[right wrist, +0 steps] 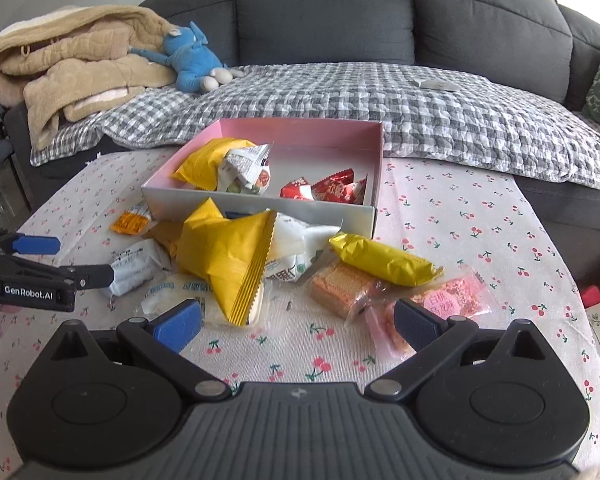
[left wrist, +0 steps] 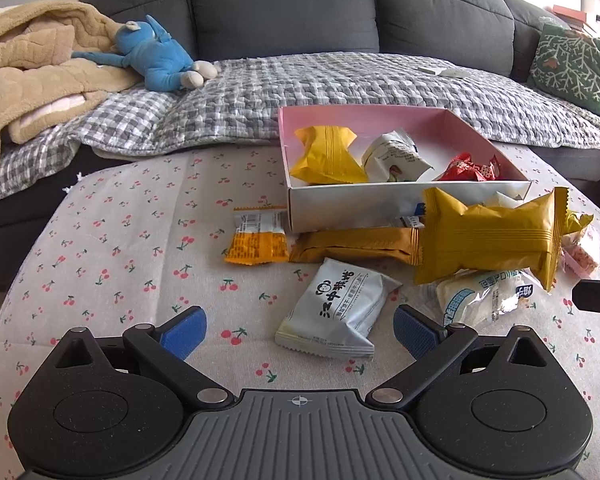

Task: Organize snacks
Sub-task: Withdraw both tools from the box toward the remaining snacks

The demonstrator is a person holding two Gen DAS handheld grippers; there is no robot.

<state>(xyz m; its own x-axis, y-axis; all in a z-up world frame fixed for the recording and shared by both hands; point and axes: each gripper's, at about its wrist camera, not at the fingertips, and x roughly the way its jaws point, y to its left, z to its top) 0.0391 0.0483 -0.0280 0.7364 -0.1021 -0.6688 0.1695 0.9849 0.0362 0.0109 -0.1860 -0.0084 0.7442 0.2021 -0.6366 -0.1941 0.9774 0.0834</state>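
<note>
A pink-lined box [left wrist: 400, 202] [right wrist: 260, 210] stands on the cherry-print tablecloth and holds a yellow packet [left wrist: 326, 156], a white packet [left wrist: 396, 158] and red candies [left wrist: 472, 168] [right wrist: 328, 190]. Loose snacks lie in front of it. My left gripper [left wrist: 300, 330] is open and empty, with a white packet with black print [left wrist: 336, 316] between its fingers. My right gripper [right wrist: 298, 322] is open and empty, just short of a big yellow packet [right wrist: 228, 258], a golden bar [right wrist: 384, 260], a wafer [right wrist: 338, 288] and a pink packet [right wrist: 456, 294].
A small orange packet [left wrist: 258, 238] and a brown-gold bar [left wrist: 356, 246] lie left of the pile. The left gripper shows at the left edge of the right wrist view [right wrist: 40, 268]. Behind the table is a grey sofa [right wrist: 324, 20] with a checked cover, a tan blanket [right wrist: 72, 60] and a blue plush toy [left wrist: 156, 56].
</note>
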